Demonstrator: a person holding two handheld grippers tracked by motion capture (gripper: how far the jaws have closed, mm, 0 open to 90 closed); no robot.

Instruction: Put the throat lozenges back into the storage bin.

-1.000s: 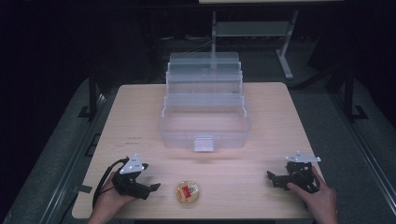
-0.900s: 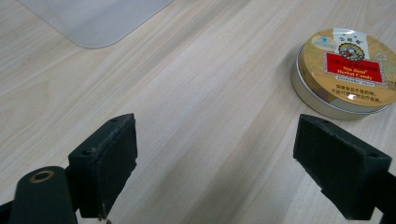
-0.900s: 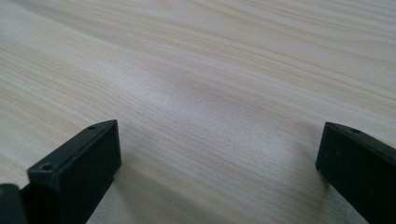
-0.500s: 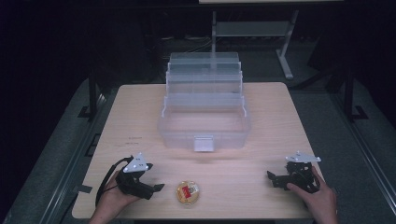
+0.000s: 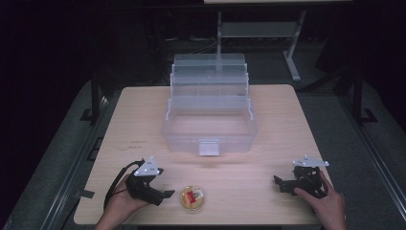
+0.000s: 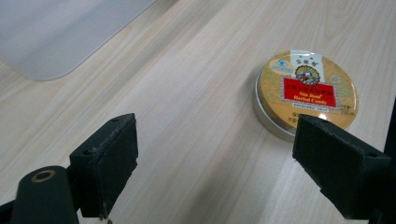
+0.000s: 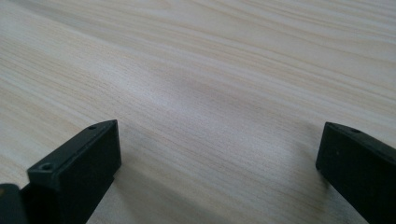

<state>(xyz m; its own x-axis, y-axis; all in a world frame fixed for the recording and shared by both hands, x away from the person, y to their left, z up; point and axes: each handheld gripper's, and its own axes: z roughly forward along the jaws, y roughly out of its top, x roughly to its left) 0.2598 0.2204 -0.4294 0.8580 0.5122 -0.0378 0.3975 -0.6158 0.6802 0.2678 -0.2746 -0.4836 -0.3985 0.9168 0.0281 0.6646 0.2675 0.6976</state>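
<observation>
A round gold candy tin [image 5: 192,198] with a red label lies flat on the tabletop [image 5: 239,177], low in the high view and a little left of centre. The left gripper [image 5: 165,194] rests just to its left, its fingers [image 6: 105,163] spread wide and holding nothing. In the left gripper view the tin [image 6: 306,91] sits toward the right of the frame, near the right finger rather than centred in the gap.

The step in hand looks like closing in on the tin. To do it well, the left gripper should shift toward the tin until it lies midway between the fingers, stay low and level, then close across the tin's shallow rim, where a slip is likely.

The right gripper [image 5: 282,184] rests at lower right of the high view, well apart from the tin, fingers [image 7: 74,172] also spread over bare wood. A clear tiered organiser box [image 5: 209,120] stands open at the centre.
</observation>
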